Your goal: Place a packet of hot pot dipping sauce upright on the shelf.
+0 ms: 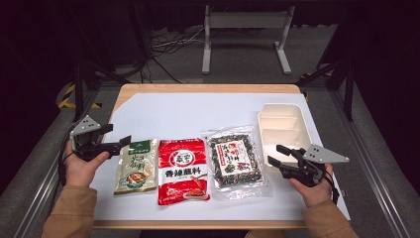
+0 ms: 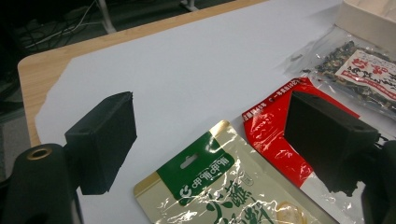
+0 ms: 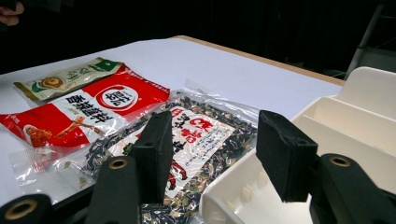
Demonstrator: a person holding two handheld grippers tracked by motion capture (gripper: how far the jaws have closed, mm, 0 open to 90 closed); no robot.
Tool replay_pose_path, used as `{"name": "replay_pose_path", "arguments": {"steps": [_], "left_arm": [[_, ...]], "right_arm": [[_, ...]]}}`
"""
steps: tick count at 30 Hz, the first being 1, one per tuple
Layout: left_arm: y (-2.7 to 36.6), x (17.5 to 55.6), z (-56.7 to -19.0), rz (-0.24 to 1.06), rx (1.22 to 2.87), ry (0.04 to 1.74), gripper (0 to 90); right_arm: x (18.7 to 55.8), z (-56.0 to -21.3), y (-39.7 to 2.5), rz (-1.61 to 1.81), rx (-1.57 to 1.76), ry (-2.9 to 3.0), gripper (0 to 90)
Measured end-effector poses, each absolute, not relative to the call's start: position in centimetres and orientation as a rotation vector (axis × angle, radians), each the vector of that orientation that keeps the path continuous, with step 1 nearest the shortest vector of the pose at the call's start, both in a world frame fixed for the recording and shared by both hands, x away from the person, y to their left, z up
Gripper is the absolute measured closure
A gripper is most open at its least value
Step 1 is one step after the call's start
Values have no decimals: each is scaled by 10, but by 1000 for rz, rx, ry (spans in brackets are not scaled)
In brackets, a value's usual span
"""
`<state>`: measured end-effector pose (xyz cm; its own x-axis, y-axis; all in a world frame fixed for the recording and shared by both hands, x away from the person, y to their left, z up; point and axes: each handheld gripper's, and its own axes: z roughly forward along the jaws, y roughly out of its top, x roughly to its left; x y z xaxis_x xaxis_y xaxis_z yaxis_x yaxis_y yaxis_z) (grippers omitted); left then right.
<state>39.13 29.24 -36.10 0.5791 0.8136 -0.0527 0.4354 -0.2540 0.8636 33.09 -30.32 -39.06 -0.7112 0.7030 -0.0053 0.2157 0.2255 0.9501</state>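
Observation:
Three food packets lie side by side on the white sheet: a beige and green pouch (image 1: 136, 166) (image 2: 219, 186) (image 3: 70, 77), a red packet (image 1: 182, 170) (image 2: 280, 135) (image 3: 88, 109), and a clear bag of dark dried mix (image 1: 235, 159) (image 2: 359, 70) (image 3: 187, 140). A cream divided lunch box (image 1: 283, 131) (image 3: 336, 140) sits at the right. My left gripper (image 1: 120, 136) (image 2: 210, 140) is open, just left of the beige pouch. My right gripper (image 1: 278, 154) (image 3: 212, 154) is open at the box's near left corner, beside the clear bag. Both hold nothing.
The white sheet (image 1: 198, 114) covers a wooden table (image 1: 208, 88). Beyond the far edge stand a white frame leg (image 1: 245, 29) and cables on the floor. Metal rails (image 1: 376, 163) run along both sides.

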Motion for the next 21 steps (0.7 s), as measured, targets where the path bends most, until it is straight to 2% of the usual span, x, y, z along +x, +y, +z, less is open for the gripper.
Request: {"name": "replay_pose_path", "arguments": {"steps": [6,11,21], "left_arm": [[291,400,-367,571,1931,1084,176],[303,411,-384,443,1901,1134,190],[316,419,-408,420,1917,1233,201]], "right_arm": [[332,-391,-303,1498,855,2071,469],[332,-391,-303,1502,852,2074,467],[332,-391,-301,1508,852,2085,465]]}}
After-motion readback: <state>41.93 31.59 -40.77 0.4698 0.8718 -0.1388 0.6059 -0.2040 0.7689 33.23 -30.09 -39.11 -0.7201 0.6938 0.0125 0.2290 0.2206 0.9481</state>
